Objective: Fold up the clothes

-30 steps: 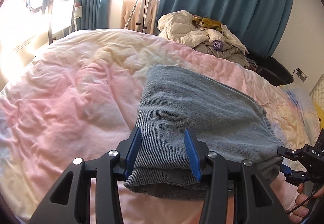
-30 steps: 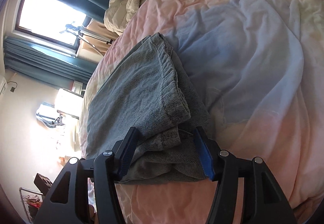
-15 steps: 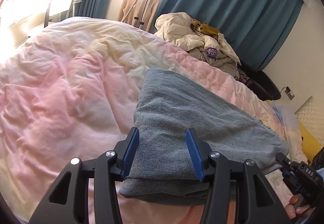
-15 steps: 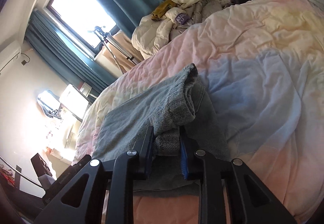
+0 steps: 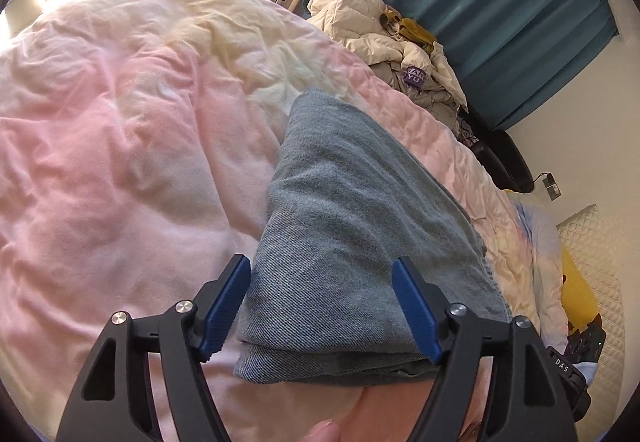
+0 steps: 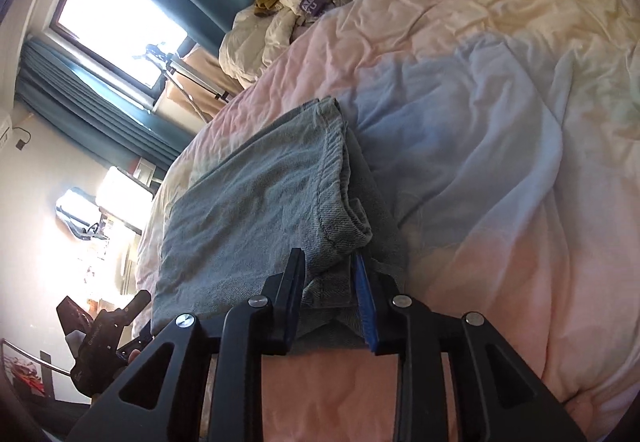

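Across the whole bed, a rumpled pink, cream and pale blue duvet fills both views and leaves broad open cloth to the left of the garment and to its right. Behind the far edge of the bed hang teal curtains, and a heap of cream clothes lies at that edge. On the middle of the duvet rests a folded pair of grey jeans, its layers stacked, the folded near edge facing the left gripper and a stitched hem running along its right side. The left gripper has its blue pads wide apart, one on each side of the jeans' near edge, pinching nothing. The right gripper is closed on the near right corner of the jeans, denim bunched between its pads.
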The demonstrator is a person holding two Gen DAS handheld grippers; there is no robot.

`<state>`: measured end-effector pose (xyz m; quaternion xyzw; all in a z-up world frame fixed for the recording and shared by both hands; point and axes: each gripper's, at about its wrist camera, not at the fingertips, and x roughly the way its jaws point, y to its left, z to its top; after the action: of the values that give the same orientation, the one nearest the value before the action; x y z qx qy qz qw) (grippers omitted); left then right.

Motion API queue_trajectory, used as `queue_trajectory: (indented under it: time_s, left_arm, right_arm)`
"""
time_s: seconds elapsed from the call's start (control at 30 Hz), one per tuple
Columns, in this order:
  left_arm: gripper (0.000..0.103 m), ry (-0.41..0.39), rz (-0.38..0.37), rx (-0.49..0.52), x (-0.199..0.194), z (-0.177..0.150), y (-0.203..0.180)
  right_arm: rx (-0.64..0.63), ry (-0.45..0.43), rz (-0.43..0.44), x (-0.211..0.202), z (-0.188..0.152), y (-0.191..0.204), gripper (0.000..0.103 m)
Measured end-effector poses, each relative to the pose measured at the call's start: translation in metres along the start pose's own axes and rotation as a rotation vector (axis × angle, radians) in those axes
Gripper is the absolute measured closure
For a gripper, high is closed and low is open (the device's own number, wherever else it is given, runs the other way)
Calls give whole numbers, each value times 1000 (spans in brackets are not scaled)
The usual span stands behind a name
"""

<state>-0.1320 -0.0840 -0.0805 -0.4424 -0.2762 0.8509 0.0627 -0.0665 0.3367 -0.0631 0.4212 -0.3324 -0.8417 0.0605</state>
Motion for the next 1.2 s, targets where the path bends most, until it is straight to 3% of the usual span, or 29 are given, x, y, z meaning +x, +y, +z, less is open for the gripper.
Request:
queue_trajectory:
  time_s: [0.07,0.13,0.17,0.27,0.4,0.53,0.63,0.97,1.07,1.2]
  left_arm:
    - [28,31,10,-20,8,-2,4]
    - [28,62,20,-39,15,-3,8]
    - [27,77,25,-49,19,-4,10]
    - [27,80,31,-46,22,-6,9]
    - [27,76,42,-16,24,-8,3]
    - [27,76,45,-2,27,-9,1]
    - [27,69,59,21,30,-10,-4]
    - [27,55,87,61,34,-10,-8]
    - [27,52,93,65,36,-9,-8]
    - [27,50,96,63,38,-9,-6]
  right_arm:
    - [4,-35,-3,-5,4,1,69]
    - [27,-56,9,-3,6,-1,37]
    - [43,-51,26,2,7,-2,34]
    - [59,-1,63,19,12,0,32]
    - [25,40,28,43,16,4,31]
    - [77,107,19,72,17,-10,31]
    - [35,114,1,82,16,-8,25]
    - [-41,120,-62,87,15,1,25]
    - [-31,130,-28,89,15,1,24]
    - [-87,77,85,75,16,19,23]
